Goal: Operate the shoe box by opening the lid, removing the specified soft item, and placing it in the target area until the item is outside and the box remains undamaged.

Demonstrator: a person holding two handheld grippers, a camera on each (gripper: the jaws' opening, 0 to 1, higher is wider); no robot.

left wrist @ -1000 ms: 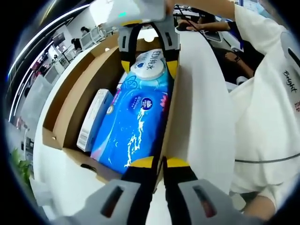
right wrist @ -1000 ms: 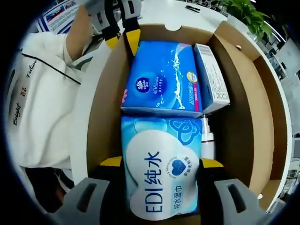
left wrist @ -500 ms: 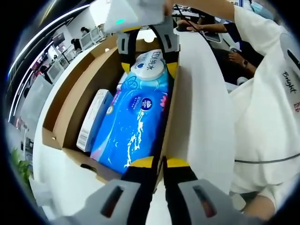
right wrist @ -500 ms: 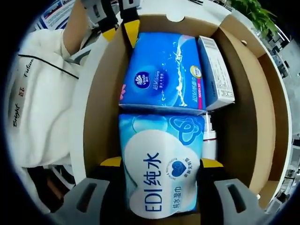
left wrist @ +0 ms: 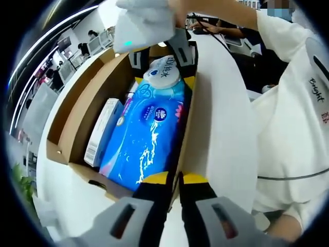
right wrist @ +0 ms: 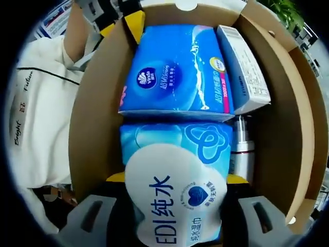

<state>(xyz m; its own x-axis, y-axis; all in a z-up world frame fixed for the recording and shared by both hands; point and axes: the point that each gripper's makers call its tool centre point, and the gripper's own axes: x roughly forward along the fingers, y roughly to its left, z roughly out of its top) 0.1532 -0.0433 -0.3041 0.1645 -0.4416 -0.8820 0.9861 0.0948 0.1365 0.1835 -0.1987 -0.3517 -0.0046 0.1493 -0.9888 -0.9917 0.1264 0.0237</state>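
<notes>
An open brown cardboard shoe box (left wrist: 77, 108) (right wrist: 95, 118) holds a soft pale-blue wet-wipes pack (right wrist: 172, 190) (left wrist: 164, 74) with a white label. Beyond the pack in the right gripper view lies a darker blue tissue pack (right wrist: 177, 72) (left wrist: 146, 139). My right gripper (right wrist: 175, 178) is shut on the wipes pack, one jaw on each long side, and its end is tilted up out of the box. From the far end in the left gripper view, that gripper (left wrist: 163, 62) reaches in. My left gripper (left wrist: 176, 178) is shut on the box's near side wall, and it appears as (right wrist: 131, 20) in the right gripper view.
A white carton (right wrist: 244, 67) (left wrist: 103, 131) lies along one box wall, with a silver bottle (right wrist: 241, 149) beside the wipes pack. The box rests on a white surface (left wrist: 221, 128). A person in a white top (left wrist: 293, 118) stands close alongside.
The right gripper has lifted and tipped the wipes pack, so it looms larger and higher over the tissue pack. The left gripper keeps its hold on the wall.
</notes>
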